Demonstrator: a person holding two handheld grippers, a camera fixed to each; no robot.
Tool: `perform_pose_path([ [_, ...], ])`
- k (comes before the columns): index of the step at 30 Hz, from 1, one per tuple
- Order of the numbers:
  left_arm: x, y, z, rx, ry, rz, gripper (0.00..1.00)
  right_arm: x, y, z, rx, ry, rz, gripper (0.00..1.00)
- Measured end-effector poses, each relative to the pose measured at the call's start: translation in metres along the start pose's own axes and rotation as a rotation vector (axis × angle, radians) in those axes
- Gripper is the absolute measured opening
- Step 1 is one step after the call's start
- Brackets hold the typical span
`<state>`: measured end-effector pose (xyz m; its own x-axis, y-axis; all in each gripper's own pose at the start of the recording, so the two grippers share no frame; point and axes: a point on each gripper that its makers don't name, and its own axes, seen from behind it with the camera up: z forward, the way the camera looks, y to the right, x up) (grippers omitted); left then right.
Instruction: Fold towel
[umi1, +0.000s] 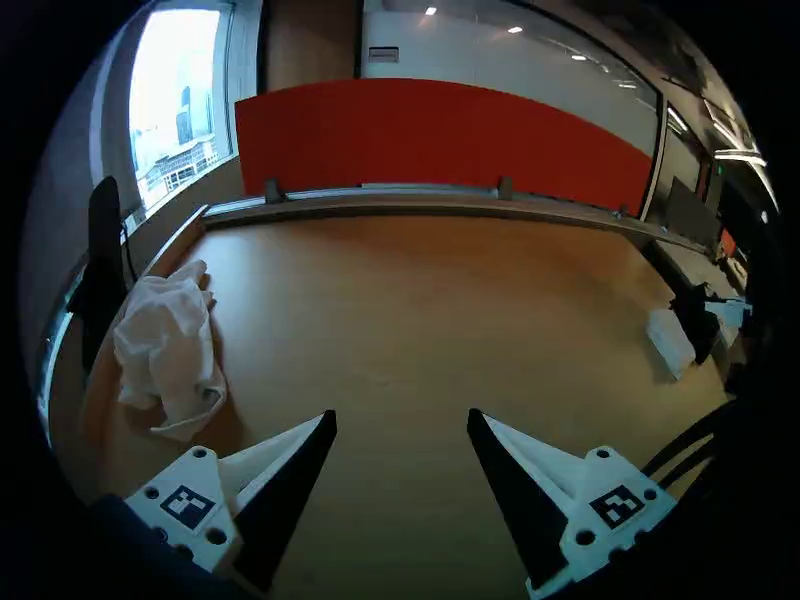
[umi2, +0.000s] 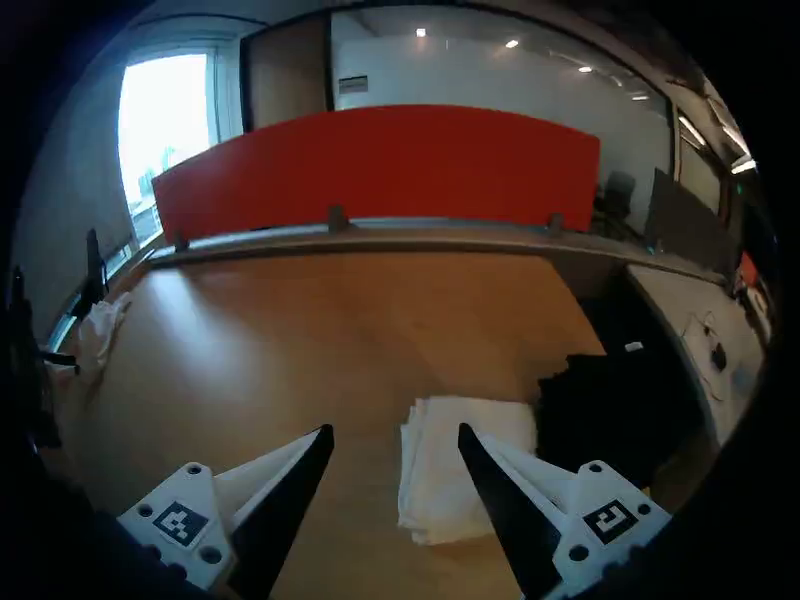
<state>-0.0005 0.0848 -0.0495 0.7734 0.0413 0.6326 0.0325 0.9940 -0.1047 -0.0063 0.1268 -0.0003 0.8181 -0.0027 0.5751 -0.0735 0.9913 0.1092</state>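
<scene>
Though empty, jaws apart: left gripper (umi1: 400, 420) near crumpled towel (umi1: 168, 350), right gripper (umi2: 395, 430) by flat folded stack (umi2: 440, 470)

White towel (umi1: 165, 355) far left, white stack (umi2: 430, 470) near right; tan wood-grain desk (umi1: 420, 310); red screen (umi1: 440, 140) far.

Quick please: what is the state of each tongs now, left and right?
Left tongs: open, holding nothing.
Right tongs: open, holding nothing; the folded white cloth towel lies ahead, untouched.
</scene>
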Motion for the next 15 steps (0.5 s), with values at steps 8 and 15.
perform_pose_path([
  [8, 0.033, -0.007, 0.001, 0.011, 0.110, -0.021, 0.97, 0.029, -0.002, -0.013, -0.040, 0.124, -0.010, 0.96],
  [15, 0.065, -0.020, -0.005, 0.041, 0.225, -0.046, 0.97, 0.060, -0.014, -0.025, -0.046, 0.244, -0.013, 0.96],
])
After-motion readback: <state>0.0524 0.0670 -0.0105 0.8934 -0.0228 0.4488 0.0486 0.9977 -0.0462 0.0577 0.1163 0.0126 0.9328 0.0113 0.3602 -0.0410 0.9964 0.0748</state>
